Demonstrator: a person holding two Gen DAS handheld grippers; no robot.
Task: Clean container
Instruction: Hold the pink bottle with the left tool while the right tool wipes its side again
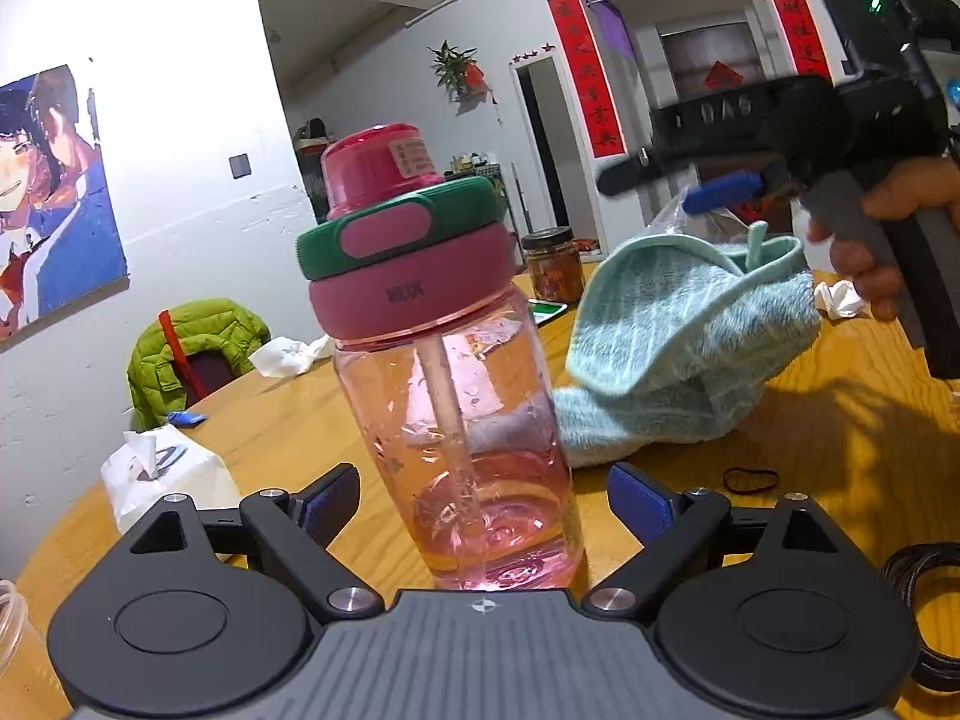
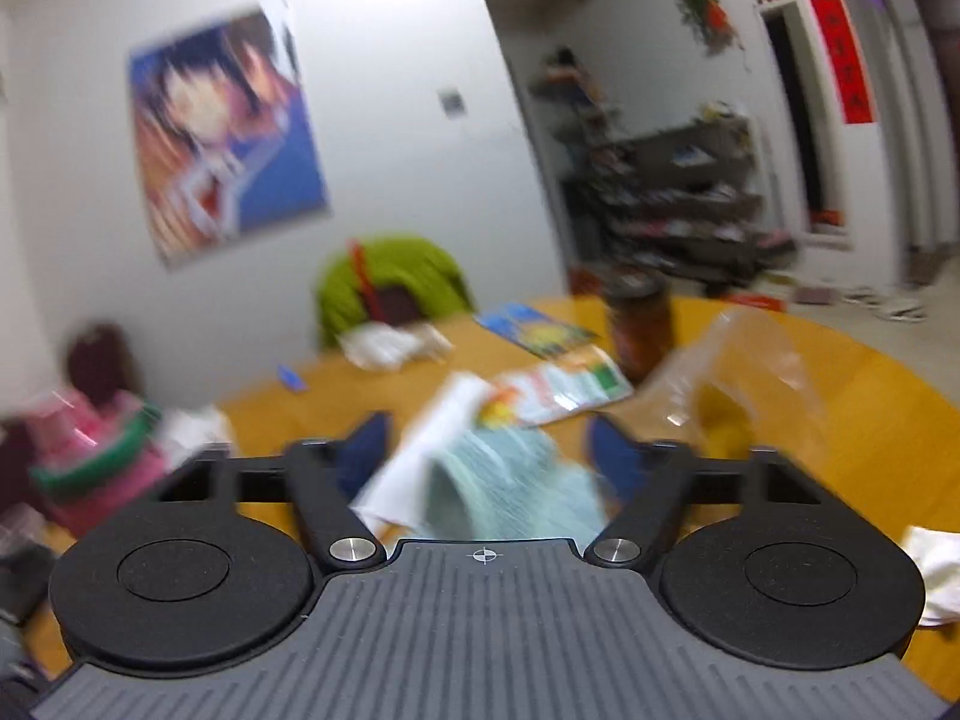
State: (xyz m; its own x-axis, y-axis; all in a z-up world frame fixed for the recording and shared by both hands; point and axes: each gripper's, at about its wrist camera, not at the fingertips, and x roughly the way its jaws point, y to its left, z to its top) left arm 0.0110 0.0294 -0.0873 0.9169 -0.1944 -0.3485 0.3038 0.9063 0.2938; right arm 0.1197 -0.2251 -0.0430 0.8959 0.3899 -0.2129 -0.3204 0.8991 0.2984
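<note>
Standing upright on the wooden surface [image 1: 840, 432], the clear pink bottle [image 1: 456, 420] with pink-and-green lid sits between the wide-spread left tongs [image 1: 483, 501], untouched. At two o'clock, right tongs [image 1: 714, 180] hang over the teal towel [image 1: 678, 324], gaping wide in their own view.

White walls [image 1: 180, 60], anime poster [image 1: 54, 192] – wooden table [image 1: 780, 420], dark doorway [image 1: 543, 138].

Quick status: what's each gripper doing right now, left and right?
Left gripper: open, fingers either side of the pink bottle, not touching.
Right gripper: open; teal cloth between its fingers, grip unclear.
</note>
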